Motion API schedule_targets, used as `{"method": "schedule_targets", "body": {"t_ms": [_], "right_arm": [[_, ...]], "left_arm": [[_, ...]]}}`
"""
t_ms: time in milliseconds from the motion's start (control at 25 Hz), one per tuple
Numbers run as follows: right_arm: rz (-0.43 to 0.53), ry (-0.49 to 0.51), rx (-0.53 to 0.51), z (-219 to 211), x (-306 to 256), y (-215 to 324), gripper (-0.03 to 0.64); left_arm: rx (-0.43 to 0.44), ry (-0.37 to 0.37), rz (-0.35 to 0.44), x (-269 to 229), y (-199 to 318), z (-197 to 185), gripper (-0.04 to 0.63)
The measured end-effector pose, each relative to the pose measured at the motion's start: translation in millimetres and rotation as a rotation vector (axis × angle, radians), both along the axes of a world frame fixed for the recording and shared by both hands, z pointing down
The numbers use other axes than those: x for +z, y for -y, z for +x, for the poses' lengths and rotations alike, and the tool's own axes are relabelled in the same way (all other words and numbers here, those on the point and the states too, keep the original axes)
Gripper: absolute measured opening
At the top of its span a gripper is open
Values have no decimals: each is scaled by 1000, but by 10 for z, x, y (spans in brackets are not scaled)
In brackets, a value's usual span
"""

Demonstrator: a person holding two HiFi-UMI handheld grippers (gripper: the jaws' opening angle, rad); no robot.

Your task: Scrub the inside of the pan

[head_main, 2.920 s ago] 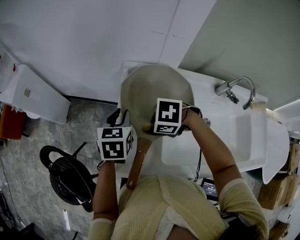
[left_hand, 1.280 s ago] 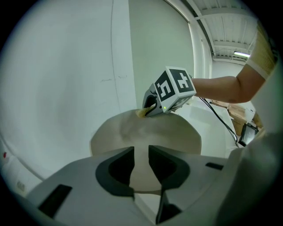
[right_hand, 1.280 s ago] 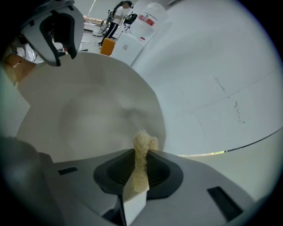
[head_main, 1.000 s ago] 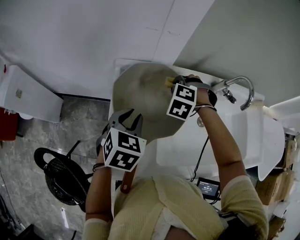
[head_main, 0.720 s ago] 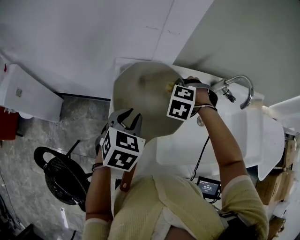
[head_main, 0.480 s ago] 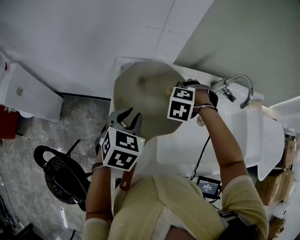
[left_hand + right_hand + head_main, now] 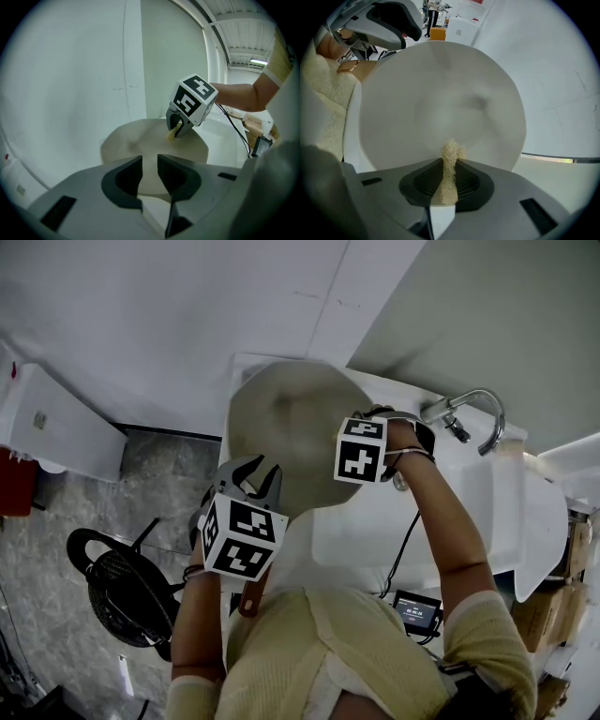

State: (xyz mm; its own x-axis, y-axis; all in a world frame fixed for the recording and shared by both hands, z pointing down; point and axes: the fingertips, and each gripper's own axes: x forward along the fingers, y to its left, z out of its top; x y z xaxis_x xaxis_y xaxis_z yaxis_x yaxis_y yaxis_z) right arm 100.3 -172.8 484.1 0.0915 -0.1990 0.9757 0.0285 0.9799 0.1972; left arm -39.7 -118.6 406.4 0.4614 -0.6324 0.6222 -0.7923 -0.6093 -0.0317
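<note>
The beige round pan [image 7: 286, 427] is held tilted above the left end of the white sink. My left gripper [image 7: 251, 476] is shut on the neck of the pan's handle, and the handle's brown end [image 7: 251, 594] sticks out below its marker cube. In the left gripper view the pan [image 7: 136, 140] spreads out beyond the jaws [image 7: 149, 161]. My right gripper [image 7: 449, 161] is shut on a yellowish fibre scrubber [image 7: 450, 154], whose tip touches the pan's inside [image 7: 440, 93] near its lower rim. From the left gripper view, the right gripper [image 7: 178, 131] presses the scrubber [image 7: 171, 135] onto the pan.
A white sink basin [image 7: 469, 521] with a chrome faucet [image 7: 469, 413] lies to the right, against a pale wall. A black floor fan [image 7: 127, 592] stands on the stone floor at lower left, with a white box [image 7: 56, 423] beyond it. A small device with a screen [image 7: 415, 610] sits by the sink front.
The pan has been raised and tilted since 2.9 s ago. In the last second the right gripper has slid the scrubber slightly down the pan's inside; the left gripper holds steady.
</note>
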Motion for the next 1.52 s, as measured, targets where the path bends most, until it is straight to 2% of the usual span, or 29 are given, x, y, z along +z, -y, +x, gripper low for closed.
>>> {"method": "schedule_targets", "body": {"t_ms": [880, 1520], "right_arm": [[-239, 7, -23, -112, 27, -518, 78], [-411, 103, -42, -366, 5, -879, 78]], "left_arm": [[-21, -11, 5, -24, -100, -62, 149], [-35, -5, 13, -49, -185, -105, 149]]}}
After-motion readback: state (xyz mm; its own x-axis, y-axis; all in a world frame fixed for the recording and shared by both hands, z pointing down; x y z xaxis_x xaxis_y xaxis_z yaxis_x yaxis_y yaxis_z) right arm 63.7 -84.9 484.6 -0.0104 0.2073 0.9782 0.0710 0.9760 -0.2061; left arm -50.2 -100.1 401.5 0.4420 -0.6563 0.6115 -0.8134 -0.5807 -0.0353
